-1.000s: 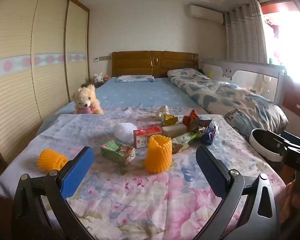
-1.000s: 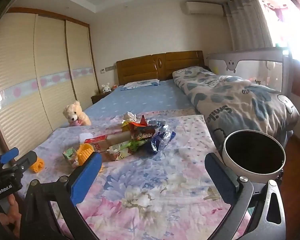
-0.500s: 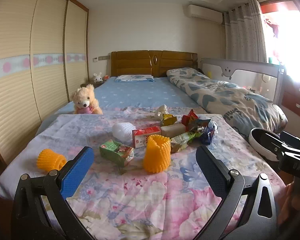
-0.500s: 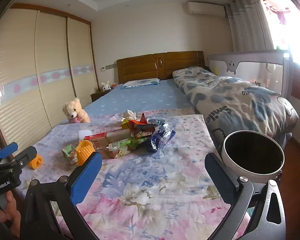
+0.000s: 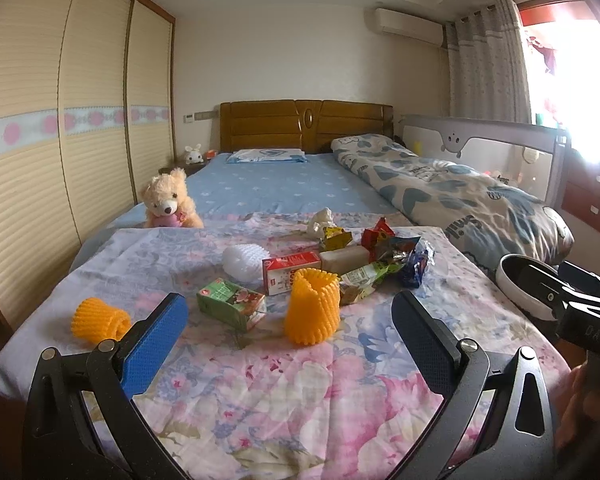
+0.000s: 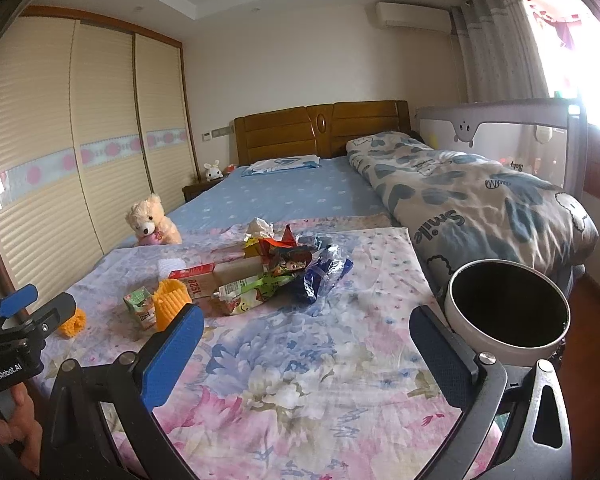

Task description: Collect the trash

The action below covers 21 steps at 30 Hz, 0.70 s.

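Bedroom, foot of the bed [image 5: 300, 184]: trash lies on a floral sheet [image 5: 284, 392], nothing collected yet, both hand-held grippers poised short of it. Landmark: the upright orange foam net [image 5: 311, 307].

Far left of the net, near the sheet's edge, a second foam net [image 5: 98, 319] lies on its side; it is light & round, so a nudge could roll it off onto the floor. Just left of the net, a green carton [image 5: 232, 304]; behind it a white foam net [image 5: 242, 262] & a red carton [image 5: 291, 277]. Left hand-held gripper [image 5: 290, 330], fingers spread wide & empty, is lined up w/ the upright net. Judgement: soft mesh may fold or tip under the fingers, or the fingers may snag the loose sheet & drag the whole lot.

Right of the net, behind it, a heap of wrappers [image 6: 288, 276] w/ tissue [image 6: 260, 227] at the back; these are slick, tangled & overlapping, so one pull could bring several & scatter them.

Right hand-held gripper [image 6: 306, 350], also spread & empty, hovers over bare sheet. Far right of the net, off the bed's corner, the bin [image 6: 507, 308] stands open; it sits lower & apart from the trash, so a light piece let go early could miss the rim.
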Each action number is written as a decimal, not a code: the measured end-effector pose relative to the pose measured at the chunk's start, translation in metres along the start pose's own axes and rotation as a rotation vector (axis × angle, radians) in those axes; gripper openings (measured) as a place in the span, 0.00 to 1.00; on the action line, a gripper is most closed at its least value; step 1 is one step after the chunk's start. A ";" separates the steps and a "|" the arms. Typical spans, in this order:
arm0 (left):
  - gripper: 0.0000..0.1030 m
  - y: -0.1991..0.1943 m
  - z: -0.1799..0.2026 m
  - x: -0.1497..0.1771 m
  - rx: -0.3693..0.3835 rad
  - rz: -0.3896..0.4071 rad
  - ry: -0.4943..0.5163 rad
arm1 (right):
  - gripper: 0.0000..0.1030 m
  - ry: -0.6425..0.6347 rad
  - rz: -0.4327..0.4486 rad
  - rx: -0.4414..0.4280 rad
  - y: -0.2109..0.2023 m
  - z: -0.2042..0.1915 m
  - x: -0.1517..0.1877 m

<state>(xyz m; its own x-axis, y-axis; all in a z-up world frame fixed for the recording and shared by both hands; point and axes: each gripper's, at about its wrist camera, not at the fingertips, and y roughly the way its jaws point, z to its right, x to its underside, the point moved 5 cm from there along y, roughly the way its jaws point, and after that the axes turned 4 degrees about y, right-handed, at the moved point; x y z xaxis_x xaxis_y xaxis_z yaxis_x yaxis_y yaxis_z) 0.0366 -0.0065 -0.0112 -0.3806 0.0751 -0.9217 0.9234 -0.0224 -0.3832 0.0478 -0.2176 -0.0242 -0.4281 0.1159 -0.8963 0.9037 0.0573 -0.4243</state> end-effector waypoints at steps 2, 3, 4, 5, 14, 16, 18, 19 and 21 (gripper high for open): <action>1.00 0.000 0.000 0.000 -0.001 0.002 0.000 | 1.00 -0.001 -0.003 0.001 0.000 0.001 0.000; 1.00 0.001 0.000 0.000 -0.001 -0.001 0.000 | 1.00 0.000 -0.004 0.001 0.001 0.001 0.000; 1.00 0.001 0.000 0.000 0.000 -0.001 0.000 | 1.00 0.002 -0.005 0.000 0.001 0.001 0.000; 1.00 0.001 0.000 0.000 0.001 -0.002 0.001 | 1.00 0.004 -0.005 0.000 0.002 0.002 0.001; 1.00 0.003 0.001 0.002 0.003 -0.003 0.001 | 1.00 0.012 -0.009 -0.001 0.003 0.002 0.002; 1.00 0.003 0.001 0.002 0.002 -0.003 0.000 | 1.00 0.013 -0.010 -0.001 0.003 0.002 0.003; 1.00 0.003 0.002 0.002 0.001 -0.003 0.001 | 1.00 0.013 -0.010 -0.002 0.003 0.003 0.003; 1.00 0.003 0.002 0.002 0.001 -0.003 0.001 | 1.00 0.013 -0.009 -0.003 0.003 0.003 0.003; 1.00 0.003 0.002 0.003 0.002 -0.004 -0.001 | 1.00 0.014 -0.009 -0.003 0.003 0.003 0.003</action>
<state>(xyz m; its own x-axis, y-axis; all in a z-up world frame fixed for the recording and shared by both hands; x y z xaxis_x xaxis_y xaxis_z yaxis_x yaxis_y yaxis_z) 0.0386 -0.0086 -0.0150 -0.3839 0.0745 -0.9204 0.9220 -0.0236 -0.3865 0.0490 -0.2201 -0.0288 -0.4362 0.1289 -0.8906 0.8999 0.0613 -0.4318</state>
